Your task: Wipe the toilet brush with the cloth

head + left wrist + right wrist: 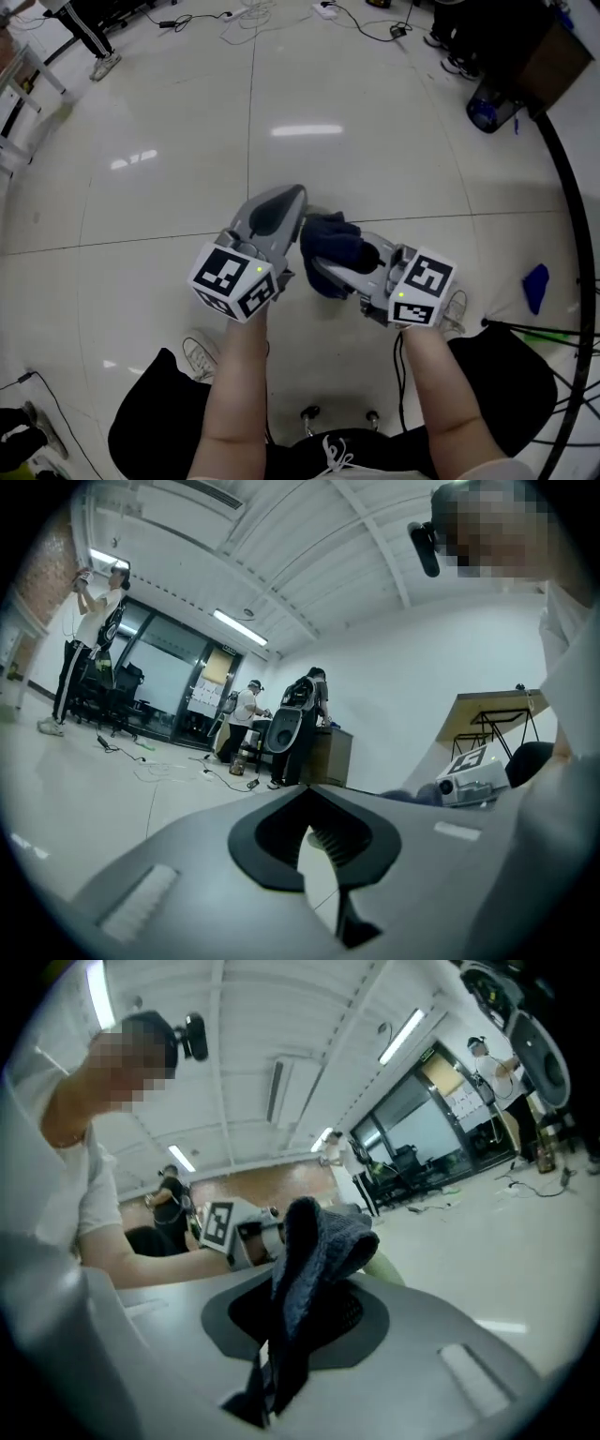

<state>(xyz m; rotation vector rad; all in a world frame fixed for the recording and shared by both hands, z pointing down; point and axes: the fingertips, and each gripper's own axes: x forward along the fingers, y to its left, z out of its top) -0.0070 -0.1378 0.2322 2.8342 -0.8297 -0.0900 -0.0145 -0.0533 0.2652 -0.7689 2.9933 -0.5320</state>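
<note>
**Right claw**: the jaws are closed on a dark blue cloth. The cloth is pinched between the two dark pads. A thin tail of it hangs on the near side of the grip, and a thick rumpled fold stands out past the jaw tips. In the head view the same cloth sits as a bunched mass over the front of the right claw, above the floor and touching nothing else.

**Left claw**: the jaw tips meet, leaving only a thin sliver of pale floor visible between the pads behind them. Nothing is held between them. In the head view the left claw points up and to the right, and its tip lies just beside the cloth; whether the two touch cannot be told.

**Marker cubes:** the left cube and the right cube each sit at the rear of their claw, above the person's bare forearms. Each gripper view shows the other claw's cube, and.

**Surroundings:** a glossy pale tiled floor lies under both claws. The person's two light shoes rest on it. A small blue object lies to the right, and loose cables run along the far edge. Several people stand well apart by a glass-fronted wall.
</note>
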